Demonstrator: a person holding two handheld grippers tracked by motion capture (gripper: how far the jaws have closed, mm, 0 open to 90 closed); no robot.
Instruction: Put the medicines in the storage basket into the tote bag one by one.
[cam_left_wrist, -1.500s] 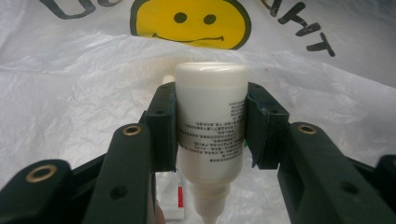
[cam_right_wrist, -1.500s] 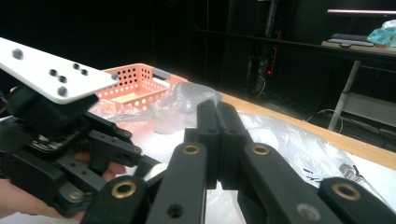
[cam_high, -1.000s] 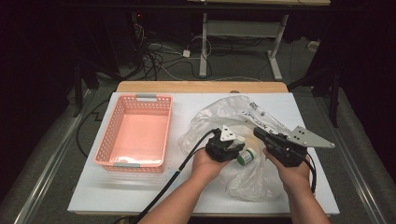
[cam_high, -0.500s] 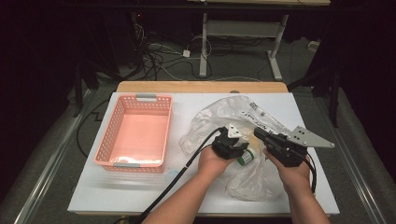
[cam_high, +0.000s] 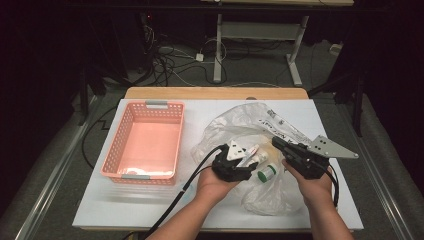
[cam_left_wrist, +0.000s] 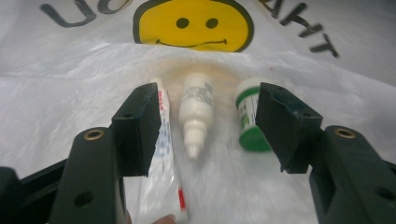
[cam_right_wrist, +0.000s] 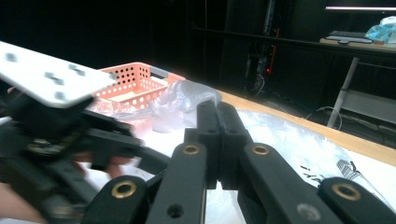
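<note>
three items between wide-spread left gripper (cam_left_wrist: 205, 121) fingers; dropper bottle (cam_left_wrist: 195, 112) lengthwise, tip toward camera; right gripper (cam_right_wrist: 219, 135) fingers pressed together.

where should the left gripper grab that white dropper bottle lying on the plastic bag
Grip the dropper bottle across its wider body, not the tapered nozzle, which looks likelier to slip. It lies flat on the plastic bag, nozzle toward the left gripper, whose open jaws already straddle it. Come straight down and watch the toothpaste tube close beside one jaw.
</note>
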